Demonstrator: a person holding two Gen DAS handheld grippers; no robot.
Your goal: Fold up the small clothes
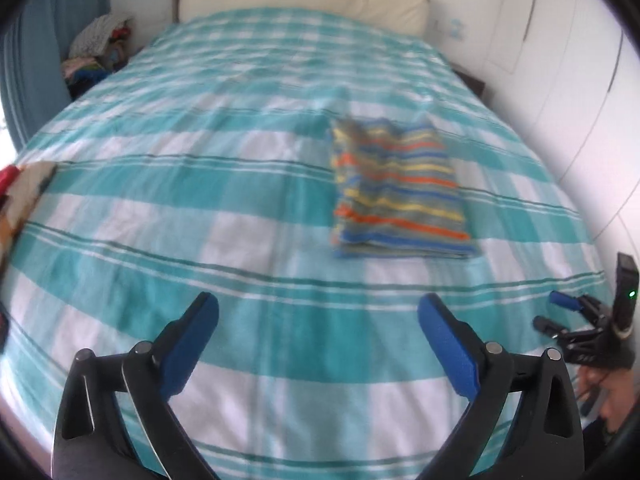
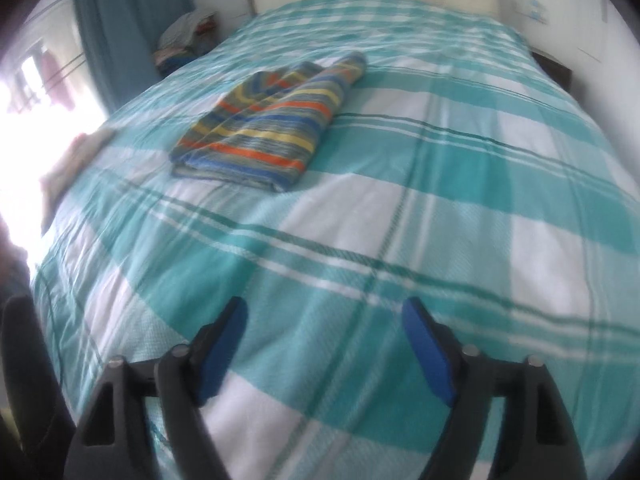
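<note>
Bed (image 1: 160, 208), teal-and-white checked cover: beneath both hand-held grippers. Folded striped garment (image 1: 400, 188): flat on cover, ahead and right of left hand-held gripper (image 1: 318, 312), ahead and left of right hand-held gripper (image 2: 324, 316). Both hand-held grippers: jaws spread wide, nothing between, nothing gripped.

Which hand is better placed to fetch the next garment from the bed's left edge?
Probably left: the patterned garment lies on the left hand-held gripper's side, and its jaws are open and empty.
</note>
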